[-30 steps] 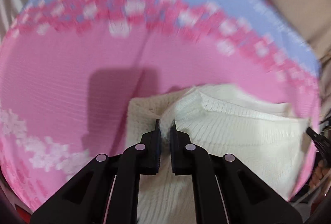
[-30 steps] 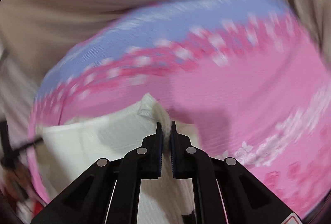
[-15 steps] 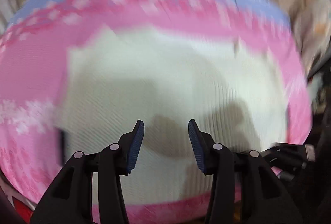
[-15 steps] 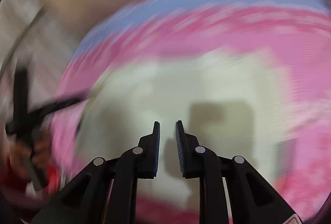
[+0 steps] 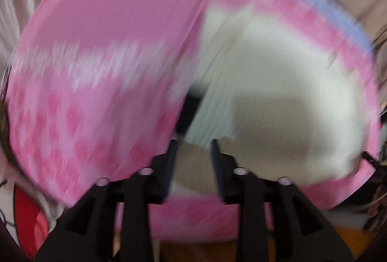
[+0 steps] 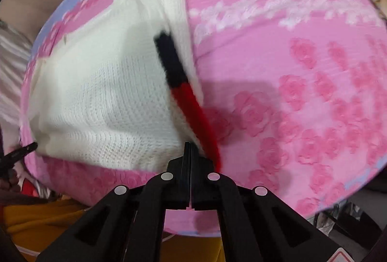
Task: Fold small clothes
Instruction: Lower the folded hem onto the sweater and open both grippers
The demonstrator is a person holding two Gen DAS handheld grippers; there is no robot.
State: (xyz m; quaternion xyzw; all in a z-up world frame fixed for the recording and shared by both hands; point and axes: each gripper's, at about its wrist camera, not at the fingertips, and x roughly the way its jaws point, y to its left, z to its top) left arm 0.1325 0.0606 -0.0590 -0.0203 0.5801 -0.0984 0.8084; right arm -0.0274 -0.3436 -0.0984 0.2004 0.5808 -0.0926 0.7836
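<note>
The right gripper (image 6: 190, 148) points forward and low over the near edge of the white knit garment (image 6: 101, 92), its jaws pressed together with no gap showing — they pinch the knit's near corner, right where a black-and-red stripe (image 6: 186, 97) runs down the garment's right edge to the fingertips. The garment lies on a pink rose-patterned mat (image 6: 302, 82) with a lilac border, towards its left side in this view, bunched higher at the far end. The left gripper (image 5: 193, 153) is held above the same garment (image 5: 278, 92), jaws apart with nothing between them; cream knit shows through the gap. That view is heavily blurred, so whether its fingertips touch the fabric cannot be told. There the mat (image 5: 101, 63) fills the left half — the garment sits to the right.
</note>
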